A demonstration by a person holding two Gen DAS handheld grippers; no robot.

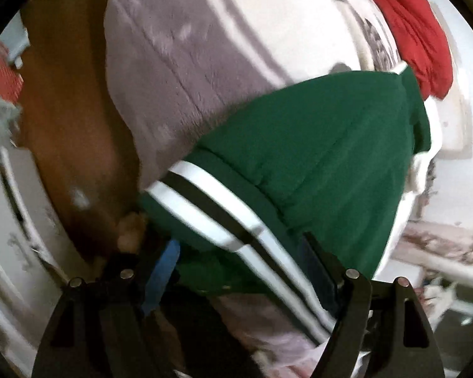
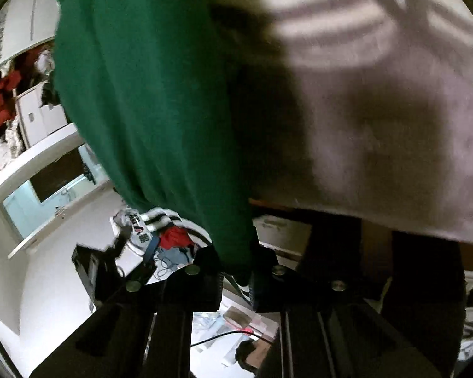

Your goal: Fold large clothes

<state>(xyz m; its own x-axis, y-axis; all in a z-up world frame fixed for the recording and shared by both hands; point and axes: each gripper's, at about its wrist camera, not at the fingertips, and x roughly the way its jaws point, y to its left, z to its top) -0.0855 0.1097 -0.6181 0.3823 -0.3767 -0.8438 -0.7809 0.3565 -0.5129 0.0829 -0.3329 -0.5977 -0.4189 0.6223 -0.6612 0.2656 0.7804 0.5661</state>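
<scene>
A green garment point(image 1: 315, 157) with a white and black striped band point(image 1: 224, 208) lies over a grey and white patterned blanket point(image 1: 189, 63). My left gripper point(image 1: 242, 252) stands open low in the left wrist view, its fingers wide apart with the striped band running between them. In the right wrist view the same green garment point(image 2: 148, 94) hangs down across the frame. My right gripper point(image 2: 236, 274) is shut on its lower edge, the fabric pinched between the fingertips. A striped cuff point(image 2: 160, 217) shows beyond it.
A red cloth point(image 1: 416, 31) lies at the far right of the blanket. A brown wooden surface point(image 1: 69, 126) and white furniture point(image 1: 12, 204) are at the left. Below the right gripper are a white cabinet point(image 2: 47, 173) and floor clutter with cables point(image 2: 173, 252).
</scene>
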